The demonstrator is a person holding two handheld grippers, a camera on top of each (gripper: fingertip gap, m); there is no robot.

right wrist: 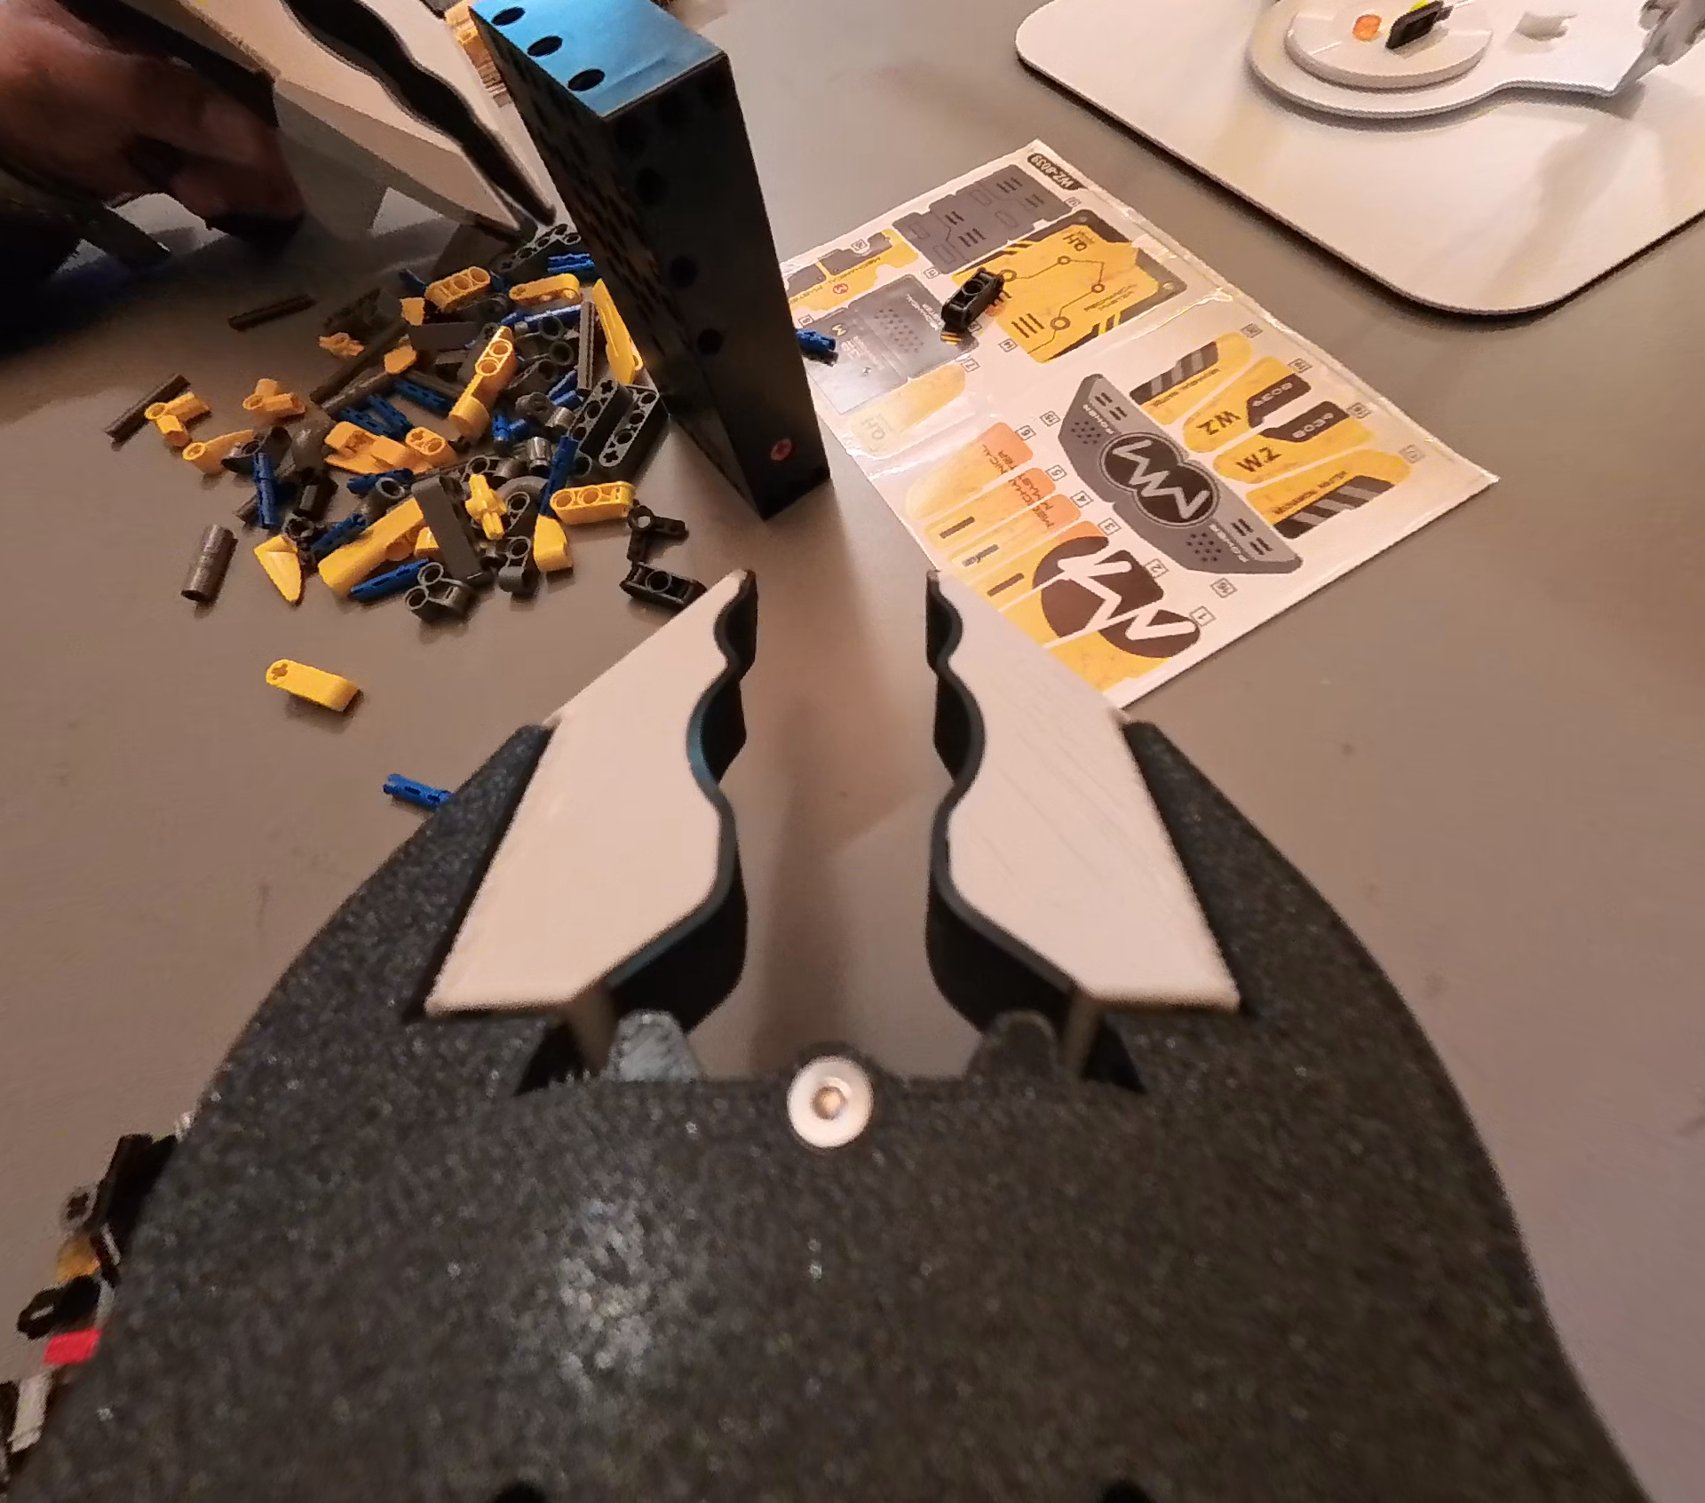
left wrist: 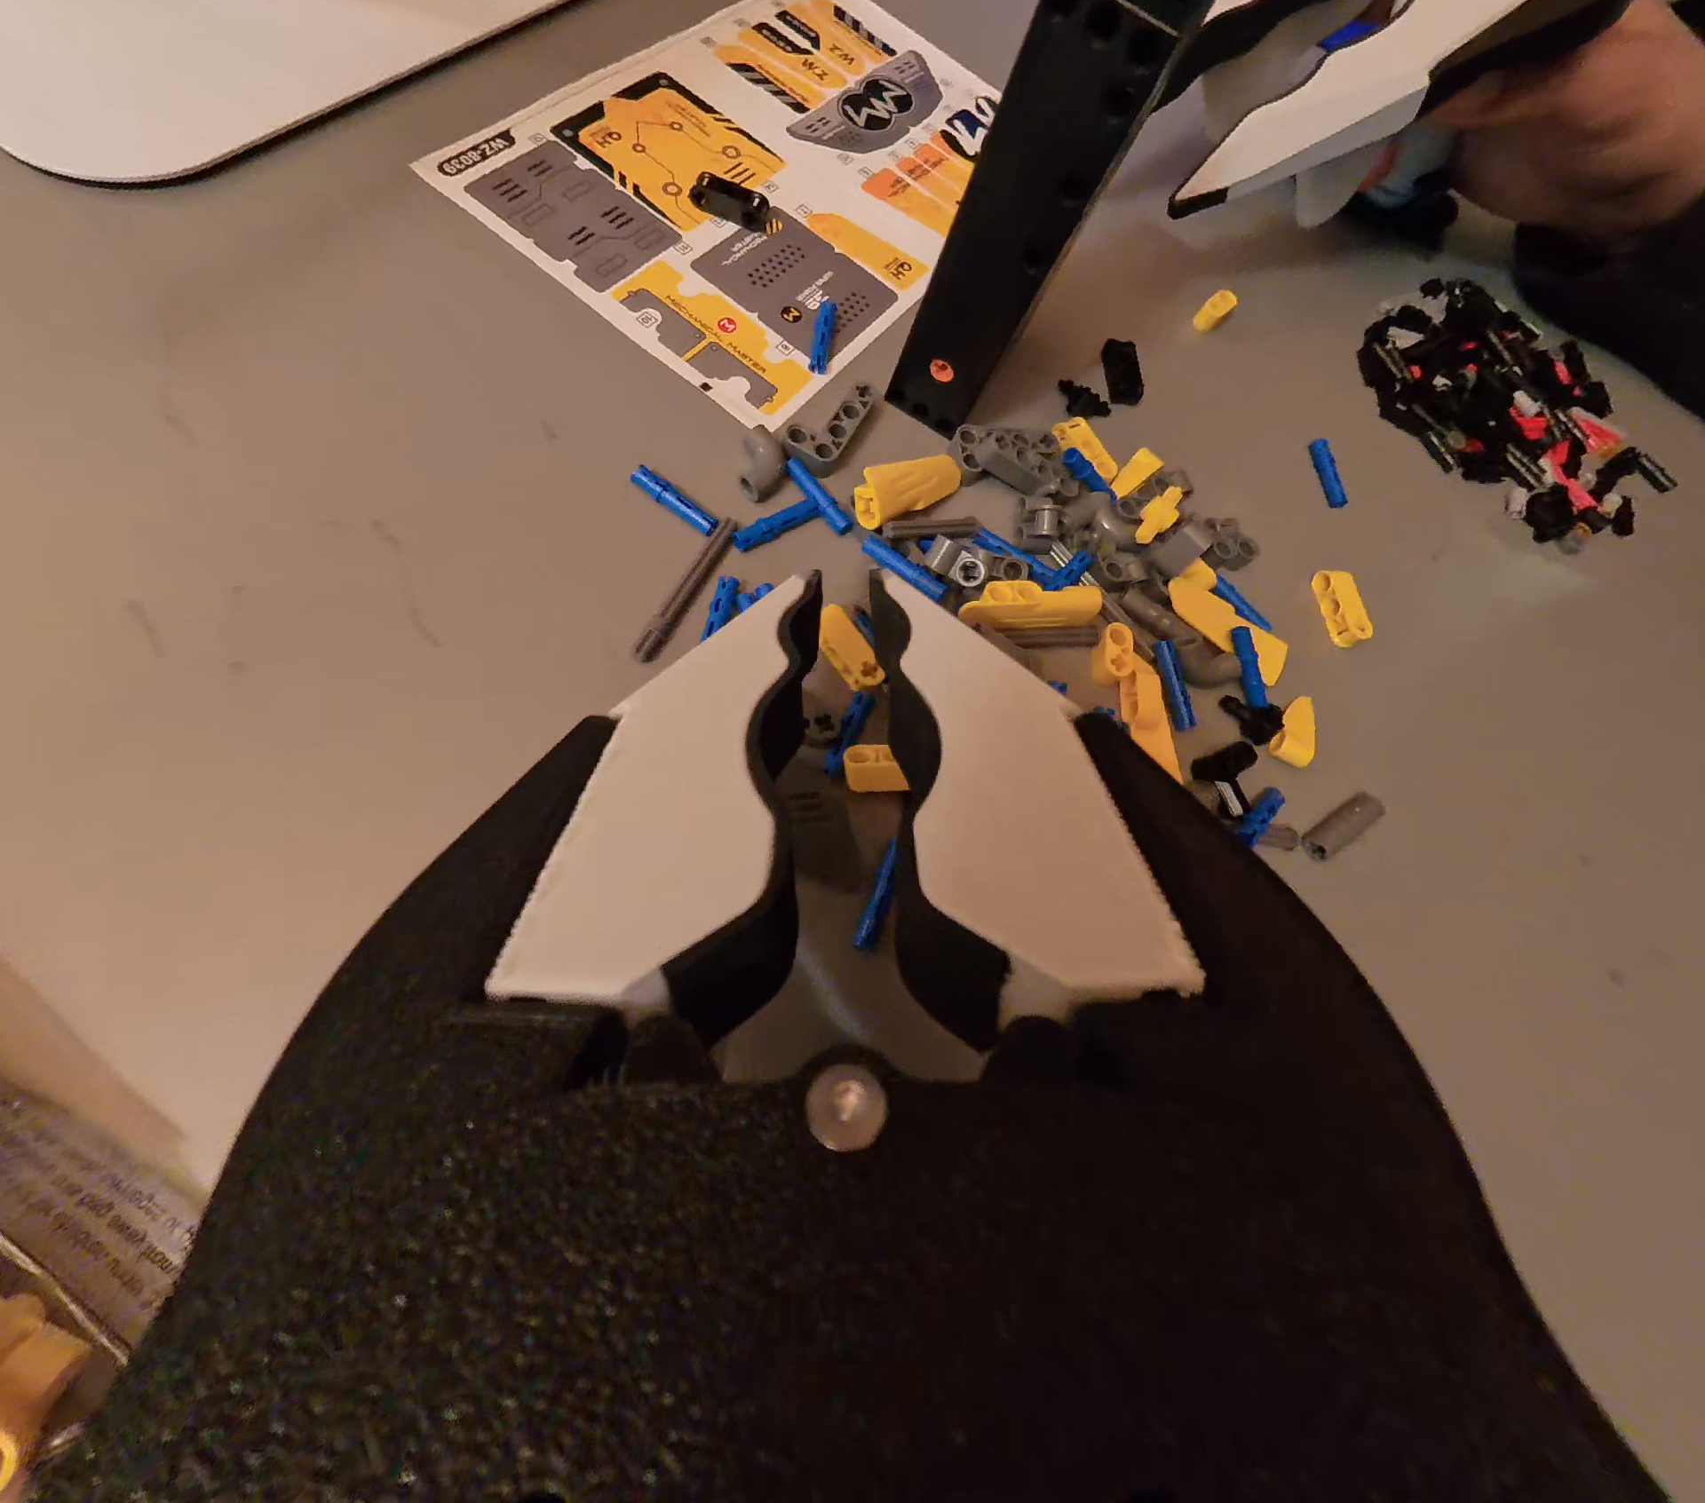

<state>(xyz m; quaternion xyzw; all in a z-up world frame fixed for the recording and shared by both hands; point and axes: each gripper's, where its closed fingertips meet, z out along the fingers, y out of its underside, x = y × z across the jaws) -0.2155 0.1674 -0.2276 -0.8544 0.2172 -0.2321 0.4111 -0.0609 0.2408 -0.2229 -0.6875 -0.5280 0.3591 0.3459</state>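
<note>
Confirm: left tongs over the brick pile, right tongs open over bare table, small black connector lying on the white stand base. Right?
One thing is off. The small black connector lies on the sticker sheet, not on the white stand base; the right wrist view shows it. The rest holds: left tongs over the brick pile, right tongs open over bare table.

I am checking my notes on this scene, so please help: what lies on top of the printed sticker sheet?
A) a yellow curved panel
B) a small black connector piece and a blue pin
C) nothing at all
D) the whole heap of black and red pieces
B: on the sticker sheet lie a small black connector piece and, nearer its edge, a blue pin; the yellow pieces are on the bare table.
</note>
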